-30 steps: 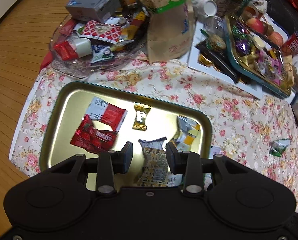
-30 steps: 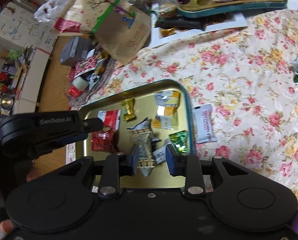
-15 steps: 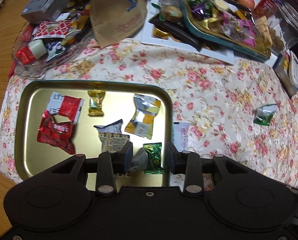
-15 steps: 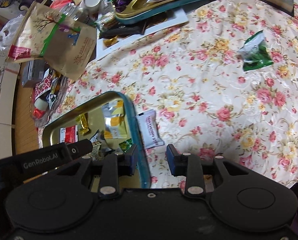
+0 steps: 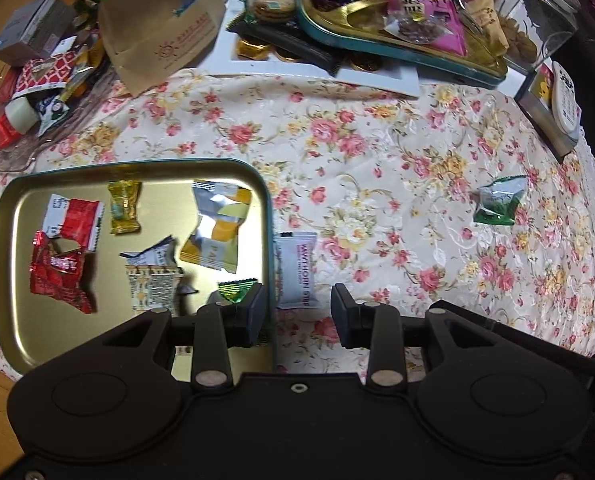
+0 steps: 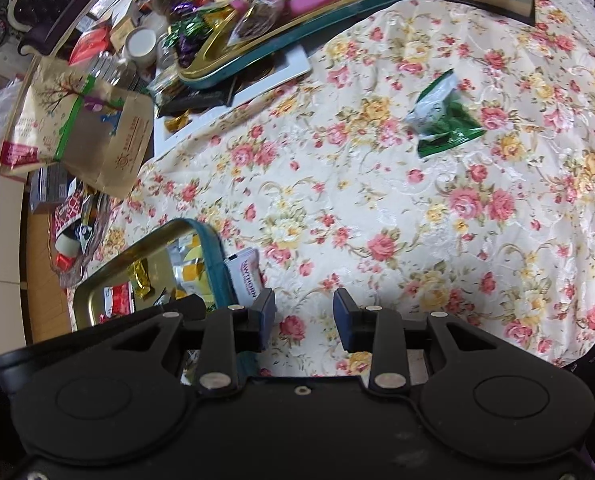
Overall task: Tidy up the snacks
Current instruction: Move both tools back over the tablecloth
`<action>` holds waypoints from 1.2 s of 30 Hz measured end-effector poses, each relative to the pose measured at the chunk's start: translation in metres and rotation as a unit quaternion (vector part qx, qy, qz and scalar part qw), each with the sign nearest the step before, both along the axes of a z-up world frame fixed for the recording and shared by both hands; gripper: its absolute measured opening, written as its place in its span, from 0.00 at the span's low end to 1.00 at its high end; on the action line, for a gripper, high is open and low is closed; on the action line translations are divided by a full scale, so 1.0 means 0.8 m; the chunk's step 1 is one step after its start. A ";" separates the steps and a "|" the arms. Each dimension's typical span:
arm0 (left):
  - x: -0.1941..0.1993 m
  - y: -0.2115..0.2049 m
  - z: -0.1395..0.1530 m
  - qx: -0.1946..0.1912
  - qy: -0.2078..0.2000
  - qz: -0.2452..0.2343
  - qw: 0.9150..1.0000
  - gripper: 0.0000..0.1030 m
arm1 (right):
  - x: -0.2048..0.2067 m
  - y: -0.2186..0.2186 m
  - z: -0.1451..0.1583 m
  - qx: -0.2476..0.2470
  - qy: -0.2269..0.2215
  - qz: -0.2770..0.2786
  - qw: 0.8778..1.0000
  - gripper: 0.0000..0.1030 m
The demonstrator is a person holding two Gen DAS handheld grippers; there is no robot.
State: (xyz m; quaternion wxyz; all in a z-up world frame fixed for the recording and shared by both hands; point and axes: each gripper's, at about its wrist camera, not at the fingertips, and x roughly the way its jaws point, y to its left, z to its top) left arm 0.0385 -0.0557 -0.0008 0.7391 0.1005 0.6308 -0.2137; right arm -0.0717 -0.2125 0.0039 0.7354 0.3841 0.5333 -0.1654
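Note:
A gold tray with a teal rim (image 5: 25, 280) (image 6: 213, 256) lies on the floral tablecloth and holds several wrapped snacks: two red packets (image 5: 61, 276), a gold candy (image 5: 124, 206), a grey-yellow packet (image 5: 217, 232), a patterned packet (image 5: 153, 280) and a small green candy (image 5: 237, 290). A white sachet (image 5: 297, 272) (image 6: 247, 272) lies on the cloth just right of the tray. A green-white packet (image 5: 497, 200) (image 6: 443, 116) lies farther right. My left gripper (image 5: 297, 312) is open and empty above the tray's right rim and the sachet. My right gripper (image 6: 304, 320) is open and empty over the cloth right of the sachet.
A brown paper bag (image 5: 165, 24) and a glass dish of snacks (image 5: 37, 92) crowd the back left. A second teal tray of sweets (image 5: 397, 12) on a white board, a clear jar (image 5: 545, 12) and a box (image 5: 549, 104) line the back.
Both grippers have moved right, from over the tray's middle to its right rim and the cloth beyond. Both stay open and empty. The snacks have not moved.

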 end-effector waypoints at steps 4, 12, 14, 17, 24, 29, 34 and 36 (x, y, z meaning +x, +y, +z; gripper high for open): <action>-0.006 -0.016 -0.008 -0.004 0.010 -0.010 1.000 0.43 | -0.011 -0.014 0.001 0.000 -0.001 -0.012 1.000 0.35; -0.021 -0.044 -0.039 0.017 0.020 -0.036 0.999 0.43 | -0.031 -0.042 0.007 0.005 -0.010 -0.044 0.999 0.35; -0.025 -0.048 -0.052 0.030 0.024 -0.039 0.999 0.43 | -0.036 -0.051 0.009 0.007 -0.014 -0.052 0.999 0.35; -0.028 -0.050 -0.069 0.047 0.031 -0.039 0.998 0.43 | -0.043 -0.060 0.012 0.012 -0.019 -0.064 0.998 0.35; -0.031 -0.042 -0.094 0.070 0.041 -0.033 0.996 0.43 | -0.053 -0.073 0.019 0.020 -0.031 -0.076 0.996 0.35; -0.021 -0.029 -0.100 0.061 0.034 -0.018 0.997 0.43 | -0.053 -0.072 0.023 0.024 -0.037 -0.076 0.996 0.35; -0.012 -0.014 -0.102 0.046 0.045 0.000 0.998 0.36 | -0.053 -0.070 0.026 0.023 -0.040 -0.076 0.996 0.35; -0.007 -0.006 -0.103 0.042 0.045 0.008 0.998 0.36 | -0.053 -0.069 0.026 0.024 -0.040 -0.076 0.996 0.35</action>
